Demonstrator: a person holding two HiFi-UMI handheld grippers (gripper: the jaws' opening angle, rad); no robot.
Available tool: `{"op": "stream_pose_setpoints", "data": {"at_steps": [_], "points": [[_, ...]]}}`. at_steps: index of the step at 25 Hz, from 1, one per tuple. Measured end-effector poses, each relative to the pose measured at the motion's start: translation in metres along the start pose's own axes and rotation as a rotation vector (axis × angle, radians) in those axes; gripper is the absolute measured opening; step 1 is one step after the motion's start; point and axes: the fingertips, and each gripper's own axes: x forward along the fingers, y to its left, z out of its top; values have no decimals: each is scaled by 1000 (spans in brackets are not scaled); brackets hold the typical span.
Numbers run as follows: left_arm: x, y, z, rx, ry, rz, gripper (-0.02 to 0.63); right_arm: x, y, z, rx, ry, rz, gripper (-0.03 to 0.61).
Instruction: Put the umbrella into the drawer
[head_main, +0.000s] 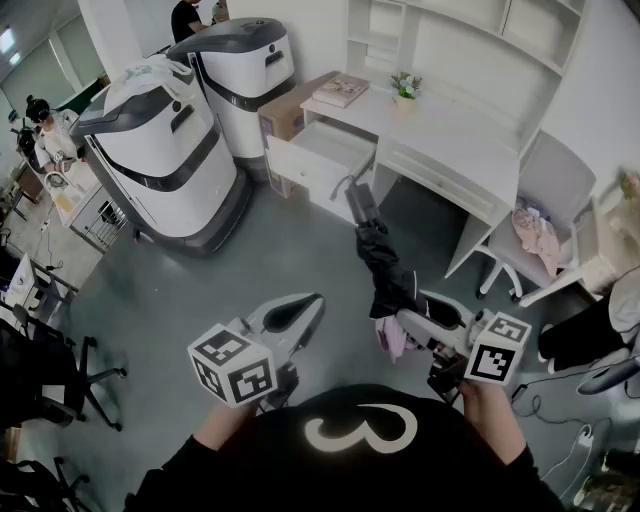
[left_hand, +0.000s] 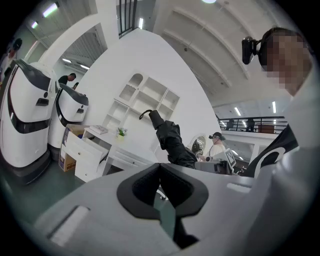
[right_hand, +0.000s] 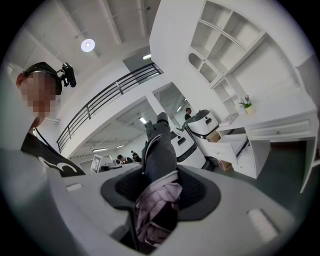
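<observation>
Right gripper (right_hand: 160, 192) clamps the umbrella (right_hand: 160, 150) between its jaws.

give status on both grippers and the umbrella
Left gripper shut, empty. Right gripper shut on umbrella, handle end forward. Drawer open ahead, not yet reached; nothing seen in between.

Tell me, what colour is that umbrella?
The umbrella is black, with pale pink folds at its near end; clearest in the right gripper view.
</observation>
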Motion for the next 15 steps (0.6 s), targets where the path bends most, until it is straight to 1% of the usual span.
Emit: {"op": "stream_pose_setpoints", "data": {"at_steps": [3,8,15], "points": [[-2,0,-4,4,5,-8,8,1,1,-2,-3,-8,-8,195],[-2,13,-5,4,21,-23,8,16,-4,-3,12,-25,-29,198],[7,16,6,41,7,-29,8,16,-15,6,50,-65,-7,198]]}}
